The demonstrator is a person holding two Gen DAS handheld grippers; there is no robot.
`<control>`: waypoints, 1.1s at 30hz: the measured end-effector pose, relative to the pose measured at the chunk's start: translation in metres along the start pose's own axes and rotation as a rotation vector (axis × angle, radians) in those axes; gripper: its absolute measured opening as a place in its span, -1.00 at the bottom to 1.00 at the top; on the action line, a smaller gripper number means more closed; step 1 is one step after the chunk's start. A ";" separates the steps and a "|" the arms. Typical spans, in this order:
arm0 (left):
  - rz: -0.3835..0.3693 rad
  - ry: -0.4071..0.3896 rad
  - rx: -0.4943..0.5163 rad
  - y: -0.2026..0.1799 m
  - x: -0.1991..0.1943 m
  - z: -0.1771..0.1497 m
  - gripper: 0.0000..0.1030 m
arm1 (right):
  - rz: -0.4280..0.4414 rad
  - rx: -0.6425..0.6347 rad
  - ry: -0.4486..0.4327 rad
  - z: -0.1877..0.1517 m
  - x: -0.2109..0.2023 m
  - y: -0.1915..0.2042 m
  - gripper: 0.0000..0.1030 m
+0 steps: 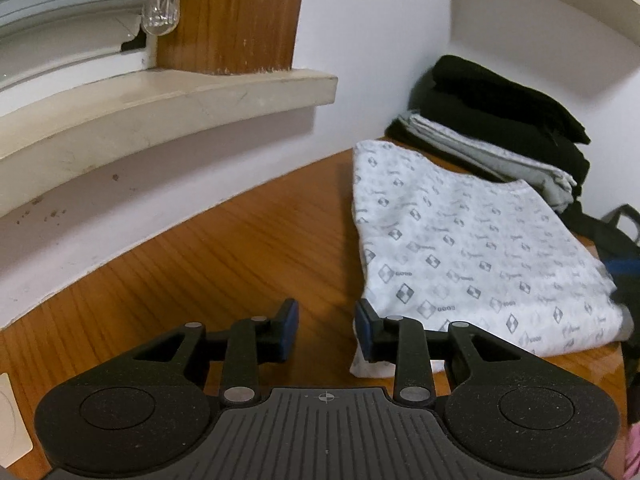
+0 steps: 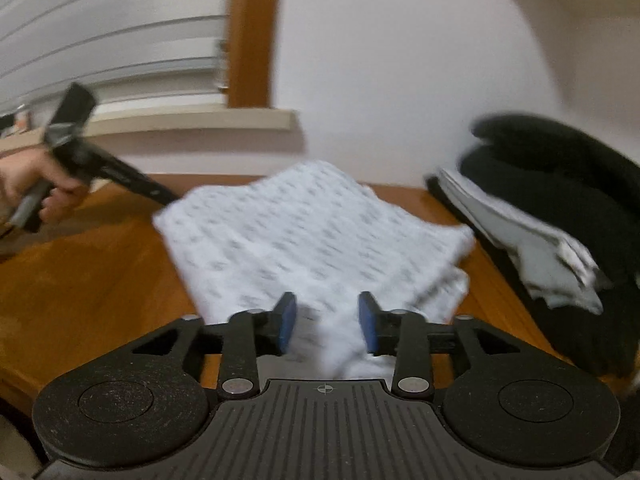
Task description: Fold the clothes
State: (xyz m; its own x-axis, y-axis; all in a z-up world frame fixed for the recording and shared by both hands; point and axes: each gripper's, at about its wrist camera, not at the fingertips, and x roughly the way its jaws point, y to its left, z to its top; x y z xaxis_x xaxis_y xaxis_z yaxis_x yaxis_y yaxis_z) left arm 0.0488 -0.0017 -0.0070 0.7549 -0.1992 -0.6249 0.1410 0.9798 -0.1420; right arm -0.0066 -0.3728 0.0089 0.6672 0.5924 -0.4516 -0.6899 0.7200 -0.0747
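Lying folded, the patterned shirt (image 2: 312, 232) sits between the right gripper's (image 2: 327, 322) parted jaws, unpinched.

White garment (image 1: 476, 248) with a grey diamond-logo print lies folded into a flat, roughly rectangular packet on the wooden table (image 1: 224, 248), near its right side. Far right, against the wall: a stack of folded clothes (image 1: 504, 128), black pieces above and below a light grey one.
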 end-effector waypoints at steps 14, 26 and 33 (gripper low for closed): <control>-0.017 -0.039 -0.030 0.000 -0.007 0.004 -0.27 | 0.031 -0.304 0.084 0.006 0.010 0.064 0.01; -0.124 -0.112 -0.463 -0.033 -0.031 -0.019 0.12 | -0.137 -0.680 0.209 0.003 0.042 0.091 -0.34; -0.210 -0.099 -0.805 -0.061 -0.025 -0.050 0.31 | -0.203 -0.703 0.171 0.036 0.034 0.092 -0.60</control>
State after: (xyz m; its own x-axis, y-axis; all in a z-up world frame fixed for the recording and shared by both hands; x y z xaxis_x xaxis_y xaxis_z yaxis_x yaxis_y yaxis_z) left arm -0.0112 -0.0572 -0.0212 0.8218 -0.3368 -0.4595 -0.1871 0.6022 -0.7761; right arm -0.0374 -0.2735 0.0186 0.7870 0.3666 -0.4963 -0.6131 0.3747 -0.6954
